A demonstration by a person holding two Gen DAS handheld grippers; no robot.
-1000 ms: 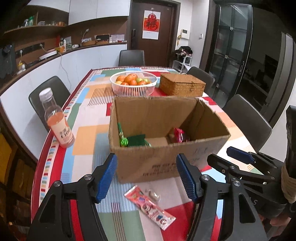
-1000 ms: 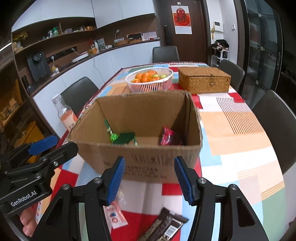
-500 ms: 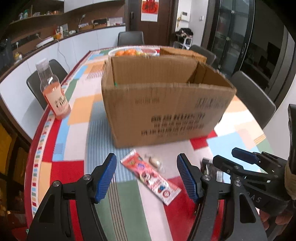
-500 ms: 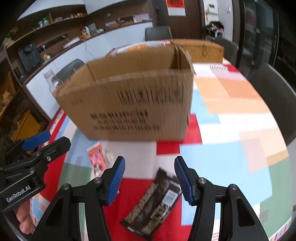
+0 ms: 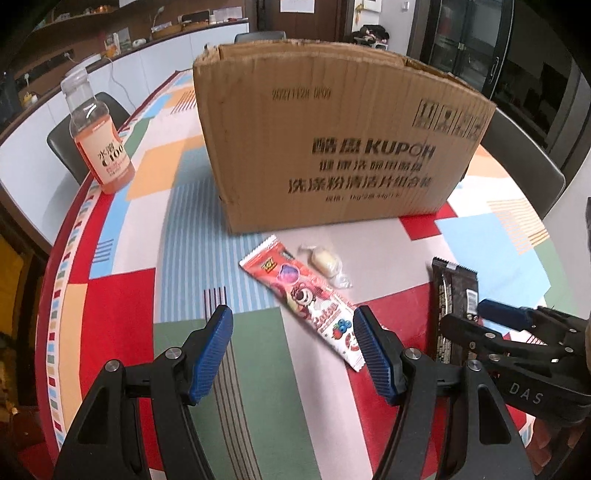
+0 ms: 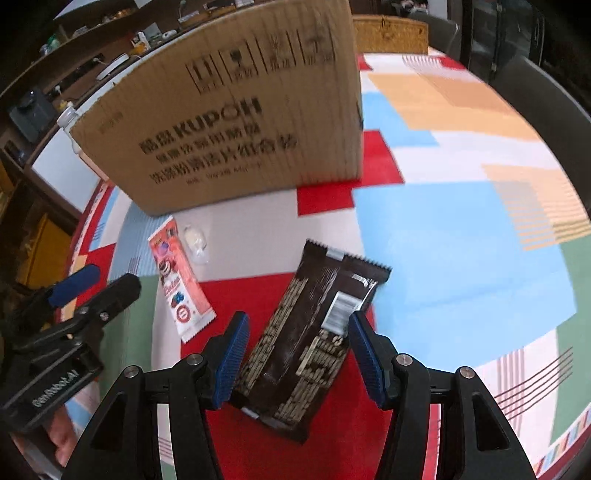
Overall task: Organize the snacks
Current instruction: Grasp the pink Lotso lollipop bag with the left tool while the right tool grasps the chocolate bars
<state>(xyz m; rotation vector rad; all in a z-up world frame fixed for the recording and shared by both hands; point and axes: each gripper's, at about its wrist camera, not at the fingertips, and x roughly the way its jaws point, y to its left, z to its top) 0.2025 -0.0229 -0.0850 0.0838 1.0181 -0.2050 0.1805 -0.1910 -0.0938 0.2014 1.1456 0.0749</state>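
Note:
A cardboard box (image 5: 332, 140) stands on the patterned table; its inside is hidden. It also shows in the right wrist view (image 6: 236, 110). In front of it lie a red snack packet (image 5: 314, 302), a small wrapped candy (image 5: 325, 264) and a dark brown snack bag (image 6: 314, 332). My left gripper (image 5: 293, 349) is open, low over the table, with the near end of the red packet (image 6: 181, 284) by its right finger. My right gripper (image 6: 295, 354) is open, its fingers on either side of the dark bag (image 5: 452, 295).
A bottle of orange drink (image 5: 99, 136) stands at the table's left edge. A wicker box (image 6: 388, 35) sits behind the cardboard box. Dark chairs (image 5: 524, 162) surround the table. The table edge (image 5: 55, 295) curves close on the left.
Both grippers have dropped from above the box down to the table in front of it. The right gripper has closed in over the dark bag, the left toward the red packet.

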